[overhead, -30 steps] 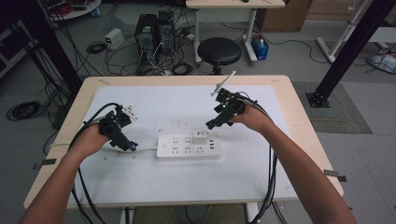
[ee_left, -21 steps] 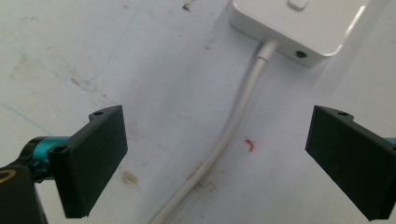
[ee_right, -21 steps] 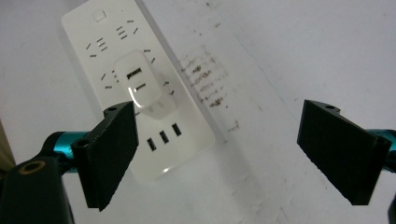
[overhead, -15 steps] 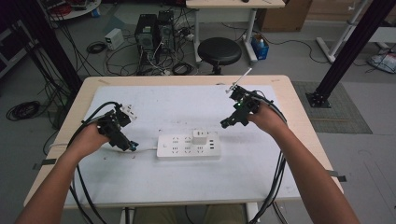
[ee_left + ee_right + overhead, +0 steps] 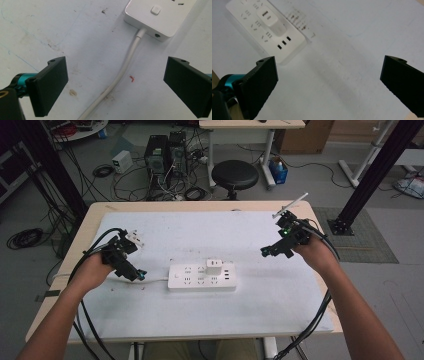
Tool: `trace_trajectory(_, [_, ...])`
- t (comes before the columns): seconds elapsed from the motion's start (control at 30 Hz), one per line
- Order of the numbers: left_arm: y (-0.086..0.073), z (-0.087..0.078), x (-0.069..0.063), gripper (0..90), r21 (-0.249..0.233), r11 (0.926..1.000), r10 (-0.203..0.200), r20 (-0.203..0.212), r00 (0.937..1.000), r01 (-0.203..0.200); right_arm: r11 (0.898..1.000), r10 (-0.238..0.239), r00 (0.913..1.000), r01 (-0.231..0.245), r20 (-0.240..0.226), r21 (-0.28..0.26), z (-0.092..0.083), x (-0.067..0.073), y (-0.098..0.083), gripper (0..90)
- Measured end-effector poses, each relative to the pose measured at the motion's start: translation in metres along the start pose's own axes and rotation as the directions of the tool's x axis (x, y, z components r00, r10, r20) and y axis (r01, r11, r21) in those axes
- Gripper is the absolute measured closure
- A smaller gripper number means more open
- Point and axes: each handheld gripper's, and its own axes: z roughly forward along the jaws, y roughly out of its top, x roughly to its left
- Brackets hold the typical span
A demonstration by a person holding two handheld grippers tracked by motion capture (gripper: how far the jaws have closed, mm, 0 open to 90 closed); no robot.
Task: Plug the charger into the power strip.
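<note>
A white power strip (image 5: 201, 276) lies flat near the middle of the white table mat (image 5: 280, 310), long side running left to right. A white plug-in adapter (image 5: 214, 267) stands in one of its far-row sockets, toward the right half of the strip. The strip's white cord (image 5: 150, 280) leaves its left end and runs left along the mat.

The left gripper (image 5: 134, 272) sits just left of the strip's left end, low over the mat. In the left gripper view its jaws stand wide apart with the cord (image 5: 119, 75) lying on the mat between them, touched by neither jaw; the strip's end with its push button (image 5: 155, 10) is just beyond.

The right gripper (image 5: 268, 251) is held above the mat to the right of the strip and well apart from it, pointing back toward it. Its jaws have just been opening and now stand wide, with only bare mat between them. The right gripper view shows the strip (image 5: 265, 30) and adapter (image 5: 270, 20) off to the far left of the jaws, untouched.
</note>
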Motion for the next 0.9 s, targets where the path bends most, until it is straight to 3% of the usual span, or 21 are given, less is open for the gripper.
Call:
trace_trajectory(0.17, [-0.001,-0.001,0.002,5.5,-0.008,0.9999,-0.013,-0.007,0.9999,0.013,1.0,0.021,0.9995,-0.021,0.024,0.009,-0.004,-0.002,-0.016,0.7])
trace_trajectory(0.4, [-0.002,0.0,0.0,5.5,-0.018,0.9993,-0.031,-0.008,0.9995,0.031,0.999,0.051,0.9985,-0.052,0.017,0.009,-0.003,-0.007,-0.032,0.7])
trace_trajectory(0.9, [-0.004,0.005,0.001,5.5,-0.001,0.9993,-0.037,0.0,0.9993,0.037,0.999,0.05,0.9986,-0.05,-0.018,0.012,0.009,-0.006,-0.041,0.7])
